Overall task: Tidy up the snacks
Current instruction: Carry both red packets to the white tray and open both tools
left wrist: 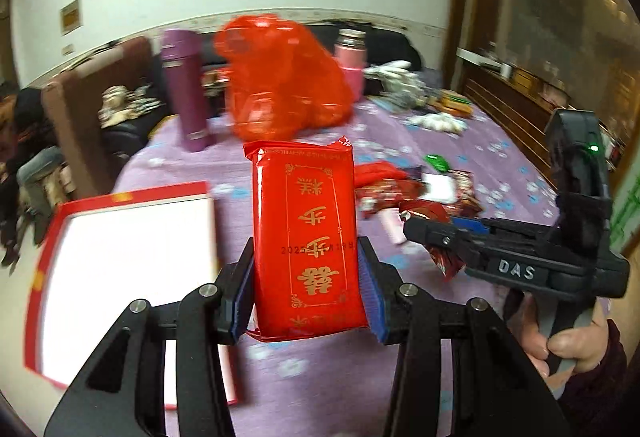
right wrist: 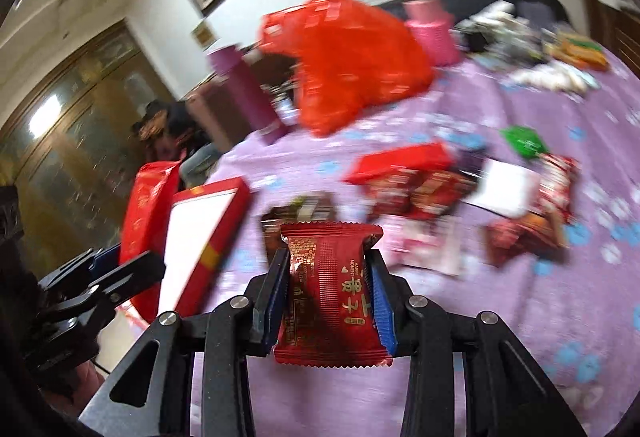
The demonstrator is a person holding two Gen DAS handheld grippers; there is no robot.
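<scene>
Item one: our left gripper [left wrist: 307, 277], blue pads pinching a long red packet [left wrist: 306, 237] with gold characters, gripped by its long sides and held clear above the purple cloth [left wrist: 500, 157]. Item two: our right gripper [right wrist: 329, 295], pads pressed against both sides of a small dark red snack [right wrist: 332, 293] with crimped ends, likewise lifted off the cloth; in the left view we see the same gripper from the side, a hand [left wrist: 568, 341] on its handle. Item three: a shallow red box [left wrist: 120, 277] with a white inside, lying open on the table just left of the long packet. Item four: a loose heap of wrapped snacks [right wrist: 420, 185] on the cloth beyond the right gripper, mostly red, with a green wrapper [right wrist: 522, 141] and a white card [right wrist: 504, 189] among them; blur hides their print. Item five: a red plastic bag [left wrist: 280, 77], bulging, standing farther back. Item six: a purple flask [left wrist: 184, 85], upright, left of the bag. Item seven: a pink flask [left wrist: 352, 57], behind the bag to its right. Item eight: mixed clutter [left wrist: 420, 93] at the far right of the table, too blurred for us to sort.
</scene>
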